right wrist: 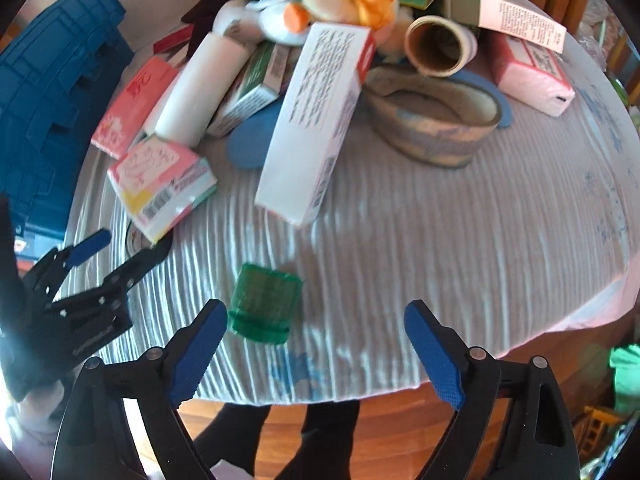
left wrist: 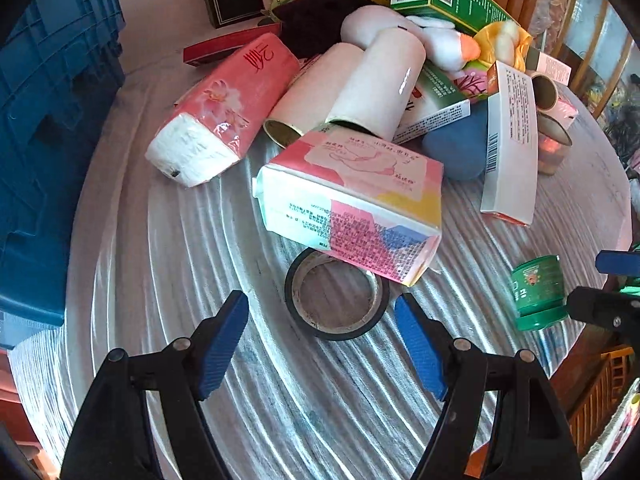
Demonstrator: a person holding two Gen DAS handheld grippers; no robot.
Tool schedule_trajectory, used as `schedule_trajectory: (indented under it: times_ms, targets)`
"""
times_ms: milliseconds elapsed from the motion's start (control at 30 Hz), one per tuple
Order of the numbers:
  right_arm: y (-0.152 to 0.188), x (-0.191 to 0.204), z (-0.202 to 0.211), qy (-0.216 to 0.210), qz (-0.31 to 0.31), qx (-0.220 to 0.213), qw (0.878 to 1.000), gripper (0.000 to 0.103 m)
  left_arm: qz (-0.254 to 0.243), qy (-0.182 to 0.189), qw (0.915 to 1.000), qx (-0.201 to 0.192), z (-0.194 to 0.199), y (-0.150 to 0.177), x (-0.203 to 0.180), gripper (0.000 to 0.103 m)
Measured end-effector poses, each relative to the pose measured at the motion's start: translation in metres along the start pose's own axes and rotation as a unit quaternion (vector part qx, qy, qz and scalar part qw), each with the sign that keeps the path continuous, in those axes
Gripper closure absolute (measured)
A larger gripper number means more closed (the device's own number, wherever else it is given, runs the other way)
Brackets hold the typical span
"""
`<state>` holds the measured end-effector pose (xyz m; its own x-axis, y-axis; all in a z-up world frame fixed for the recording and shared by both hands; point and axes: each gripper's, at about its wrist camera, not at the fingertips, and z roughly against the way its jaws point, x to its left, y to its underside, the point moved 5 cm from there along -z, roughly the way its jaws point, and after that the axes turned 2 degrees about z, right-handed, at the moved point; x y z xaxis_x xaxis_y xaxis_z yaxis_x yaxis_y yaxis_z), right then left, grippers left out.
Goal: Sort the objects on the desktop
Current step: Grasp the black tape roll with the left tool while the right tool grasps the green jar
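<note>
Hovering over the desk (left wrist: 160, 280), my left tongs (left wrist: 322, 312) gape empty before a black tape roll (left wrist: 337, 300); my right tongs (right wrist: 316, 320), also wide and empty, flank a green jar (right wrist: 266, 304).

Bright daylight, fisheye-curved edges; right wrist view motion-blurred, glare lower left.

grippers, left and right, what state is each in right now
Left gripper: open, empty, black tape roll lies ahead between its fingers.
Right gripper: open, empty, green bottle beside its left finger.

Black tape roll (left wrist: 337, 297), green jar (right wrist: 265, 303), blue crate (left wrist: 48, 128)
</note>
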<state>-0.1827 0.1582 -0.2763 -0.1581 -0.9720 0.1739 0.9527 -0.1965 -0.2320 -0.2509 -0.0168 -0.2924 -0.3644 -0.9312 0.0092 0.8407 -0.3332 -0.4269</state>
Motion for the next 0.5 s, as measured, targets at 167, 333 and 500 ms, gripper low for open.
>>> schedule_trajectory:
  times_ms: [167, 333, 500]
  targets:
    - [0.008, 0.013, -0.017, 0.0, -0.01, 0.012, 1.0, 0.029, -0.007, 0.015, 0.9999, 0.003, -0.011, 0.001, 0.003, 0.028]
    - [0.009, 0.026, -0.032, -0.005, -0.012, 0.016, 1.0, 0.062, -0.024, 0.031, 0.9992, 0.0, -0.012, 0.002, 0.0, 0.042]
    - [0.009, 0.034, -0.034, 0.008, 0.0, 0.002, 1.0, 0.062, -0.03, 0.032, 0.999, -0.002, -0.007, 0.007, 0.001, 0.048]
